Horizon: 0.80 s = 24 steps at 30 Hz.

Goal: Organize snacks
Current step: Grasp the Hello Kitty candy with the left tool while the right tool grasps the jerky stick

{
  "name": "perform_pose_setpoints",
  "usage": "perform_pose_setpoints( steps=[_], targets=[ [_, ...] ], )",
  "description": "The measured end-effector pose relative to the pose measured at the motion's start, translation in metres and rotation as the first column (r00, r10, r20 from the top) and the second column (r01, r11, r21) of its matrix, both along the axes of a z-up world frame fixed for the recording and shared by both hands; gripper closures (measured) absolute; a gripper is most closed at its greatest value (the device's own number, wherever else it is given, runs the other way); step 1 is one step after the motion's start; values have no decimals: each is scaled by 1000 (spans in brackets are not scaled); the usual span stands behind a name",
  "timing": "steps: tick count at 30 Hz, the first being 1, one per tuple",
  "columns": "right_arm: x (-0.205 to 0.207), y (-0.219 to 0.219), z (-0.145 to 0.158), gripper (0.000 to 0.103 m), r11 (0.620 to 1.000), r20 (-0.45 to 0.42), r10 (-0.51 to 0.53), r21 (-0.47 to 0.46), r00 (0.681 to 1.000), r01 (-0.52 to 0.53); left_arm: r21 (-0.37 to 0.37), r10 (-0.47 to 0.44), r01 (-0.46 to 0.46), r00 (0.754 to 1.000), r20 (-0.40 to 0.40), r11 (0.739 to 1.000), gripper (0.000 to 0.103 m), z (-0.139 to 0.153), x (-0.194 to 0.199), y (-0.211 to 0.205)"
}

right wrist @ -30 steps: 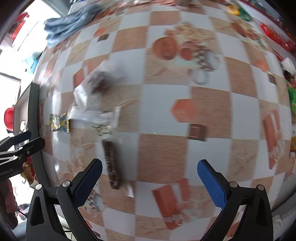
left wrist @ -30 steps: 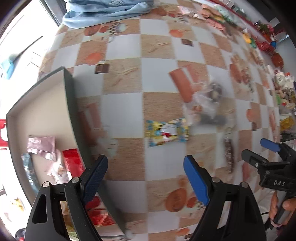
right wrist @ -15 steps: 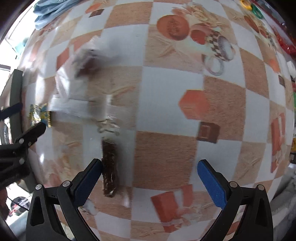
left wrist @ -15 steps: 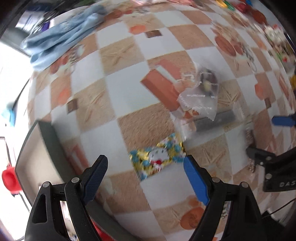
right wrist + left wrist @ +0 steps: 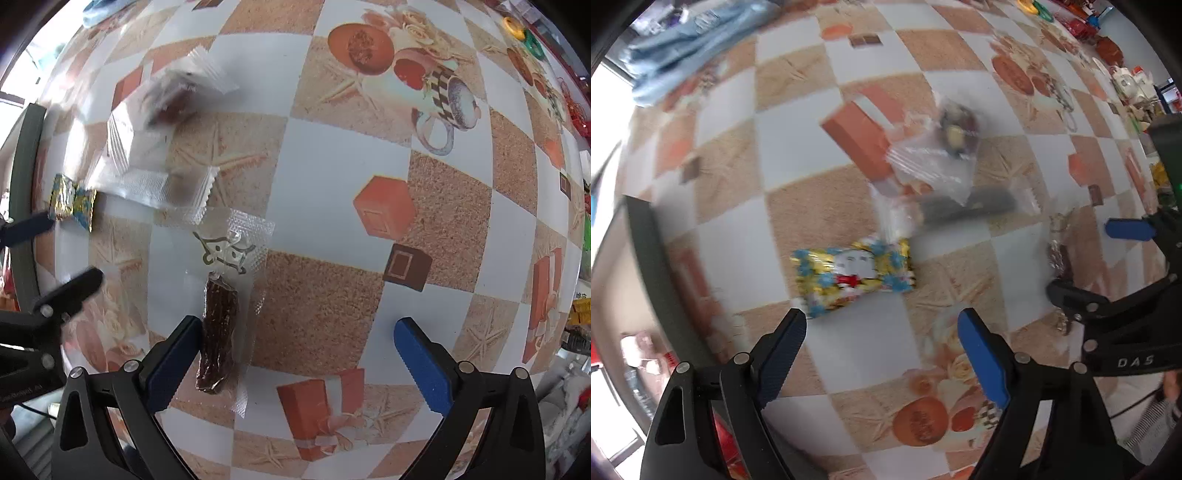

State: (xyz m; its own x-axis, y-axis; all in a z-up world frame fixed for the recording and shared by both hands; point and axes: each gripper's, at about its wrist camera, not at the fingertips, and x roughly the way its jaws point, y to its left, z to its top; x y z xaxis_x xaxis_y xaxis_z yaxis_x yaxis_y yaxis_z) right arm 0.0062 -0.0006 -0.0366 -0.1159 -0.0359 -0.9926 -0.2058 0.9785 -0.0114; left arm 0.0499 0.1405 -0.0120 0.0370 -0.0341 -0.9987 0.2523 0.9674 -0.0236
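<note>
Both open, empty hand-held grippers, left point(image 5: 882, 334) and right point(image 5: 299, 343), had closed in on loose snacks: yellow-blue foil candy pack point(image 5: 853, 275), clear-wrapped brown bar point(image 5: 218, 336), others unsorted on checkered desk point(image 5: 332, 177).

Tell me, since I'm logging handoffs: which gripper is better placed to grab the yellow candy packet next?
Left. The left gripper is open with the yellow candy packet just ahead of its fingers. The right gripper sits by the brown snack bar instead.

Both grippers, left gripper point(image 5: 882, 326) and right gripper point(image 5: 298, 338), have black frames, blue finger pads, silver screws.
</note>
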Motion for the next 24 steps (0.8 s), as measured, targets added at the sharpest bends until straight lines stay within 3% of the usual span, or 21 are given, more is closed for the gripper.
perform_pose_setpoints(
  steps=[3, 6, 9, 12, 15, 17, 20, 24],
  targets=[
    [-4, -3, -5, 0, 999, -16, -52, 1, 999, 52, 14, 11, -11, 999, 37, 1000, 16, 10, 0, 8],
    [-3, -5, -8, 0, 998, -16, -59, -9, 998, 59, 24, 61, -61, 998, 16, 998, 16, 6, 27, 20],
    [-4, -5, -10, 0, 998, -23, -68, -3, 997, 68, 28, 81, -82, 996, 46, 996, 16, 9, 39, 32],
    [-1, -5, -11, 0, 998, -22, -55, -2, 998, 55, 85, -57, 49, 994, 94, 995, 16, 14, 39, 25],
    [1, -12, -14, 0, 999, -22, -51, -7, 998, 51, 122, -251, 242, 966, 69, 963, 15, 7, 37, 10],
    [-2, -12, -16, 0, 999, -25, -53, -9, 998, 53, 129, -324, 316, 945, 45, 940, 15, 0, 39, 3],
    [-4, -10, -18, 0, 999, -26, -52, -8, 998, 52, 94, -321, 317, 947, 21, 944, 16, -14, 42, -7],
    [-5, -8, -18, 0, 999, -13, -42, -9, 999, 42, 40, -263, 263, 965, -7, 964, 29, -27, 53, -5]
  ],
)
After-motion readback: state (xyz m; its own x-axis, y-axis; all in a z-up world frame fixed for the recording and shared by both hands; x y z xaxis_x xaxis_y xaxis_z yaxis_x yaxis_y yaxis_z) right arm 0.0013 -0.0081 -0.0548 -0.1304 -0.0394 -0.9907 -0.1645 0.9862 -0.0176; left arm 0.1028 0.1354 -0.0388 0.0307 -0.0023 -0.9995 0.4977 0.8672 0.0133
